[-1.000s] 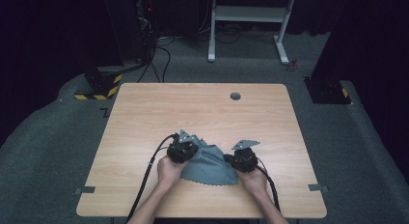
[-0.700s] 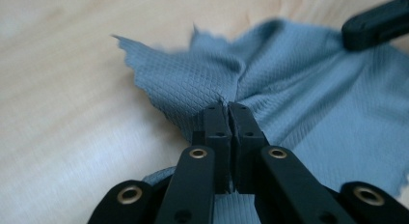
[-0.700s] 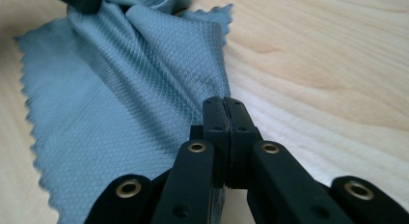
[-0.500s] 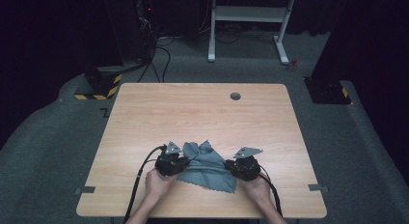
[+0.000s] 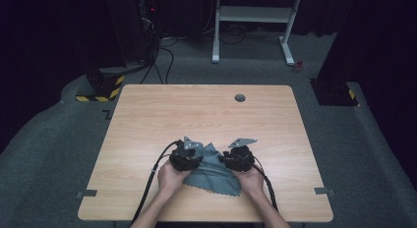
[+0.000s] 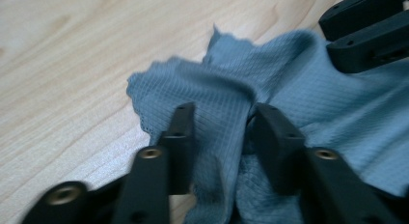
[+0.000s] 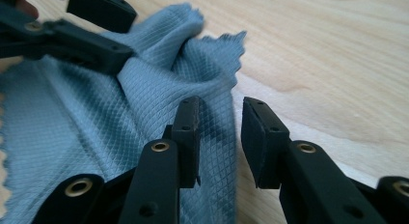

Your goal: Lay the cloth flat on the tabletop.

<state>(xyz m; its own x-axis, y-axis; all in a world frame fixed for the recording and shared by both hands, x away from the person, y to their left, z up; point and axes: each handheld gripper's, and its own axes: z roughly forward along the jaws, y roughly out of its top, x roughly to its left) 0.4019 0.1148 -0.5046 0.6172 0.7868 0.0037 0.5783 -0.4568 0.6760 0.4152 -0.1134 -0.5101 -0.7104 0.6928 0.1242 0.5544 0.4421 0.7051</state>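
Both black two-jaw tools, left tool and right tool, have just been opening, jaws partly spread over a crumpled grey-blue waffle-weave cloth lying on the light wooden desk near its front edge.

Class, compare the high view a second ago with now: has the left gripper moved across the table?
Yes. The left gripper has shifted left, farther from the table's round hole, toward the near left edge; its jaws have just been opening over the grey-blue cloth.

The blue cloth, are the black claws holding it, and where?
No. Both the left gripper and right gripper have just been opening; the cloth lies loose between their jaws, unpinched.
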